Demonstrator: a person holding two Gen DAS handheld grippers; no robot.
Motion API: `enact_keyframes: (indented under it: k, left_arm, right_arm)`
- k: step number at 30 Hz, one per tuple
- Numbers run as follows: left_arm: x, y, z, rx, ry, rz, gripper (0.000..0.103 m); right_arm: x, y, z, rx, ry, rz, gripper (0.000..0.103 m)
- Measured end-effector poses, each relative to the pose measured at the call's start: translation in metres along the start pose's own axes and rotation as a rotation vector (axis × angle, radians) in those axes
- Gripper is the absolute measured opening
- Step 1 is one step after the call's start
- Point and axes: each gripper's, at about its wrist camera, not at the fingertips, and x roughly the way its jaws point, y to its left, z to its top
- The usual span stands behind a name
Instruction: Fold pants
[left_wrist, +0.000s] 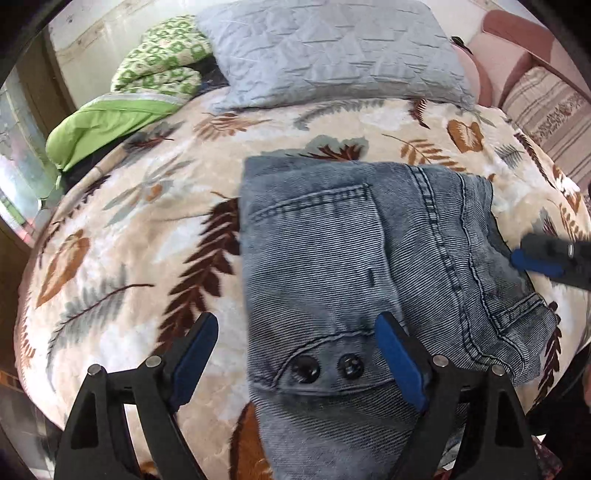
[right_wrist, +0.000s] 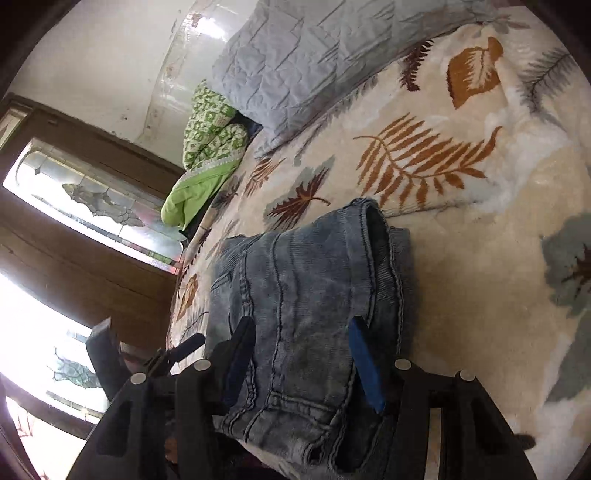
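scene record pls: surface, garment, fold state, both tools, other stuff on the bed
surface: bed with leaf-print blanket
garment: blue-grey jeans, back pocket and two snaps facing up
fold state: folded into a compact stack, layered edges visible in the right wrist view
left tool: open, above the jeans' waistband end, not gripping
right tool: jaws straddle the jeans' edge; grip unclear
other: grey quilted pillow, green patterned blanket
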Motion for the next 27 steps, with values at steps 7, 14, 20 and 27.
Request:
enact_keyframes:
  k: [7, 14, 20, 27]
  left_arm:
    - [-0.008, -0.022, -0.033, 0.141, -0.037, 0.099, 0.088]
    - [-0.031, -0.003, 0.006, 0.077, -0.100, 0.058, 0.088]
    - [0.006, 0.003, 0.065, 0.037, -0.047, 0.083, 0.088]
    - [0.080, 0.001, 0.083, 0.023, 0.122, 0.106, 0.091]
  right_arm:
    - [0.019, 0.007, -0.026, -0.103, 0.112, -0.141, 0.057]
    - [0.008, 0.028, -0.011, -0.101, 0.077, -0.162, 0.057]
    - [0.007, 0.056, 0.024, -0.154, -0.027, -0.133, 0.057]
    - [0.050, 0.054, 0.052, -0.193, -0.024, -0.173, 0.057]
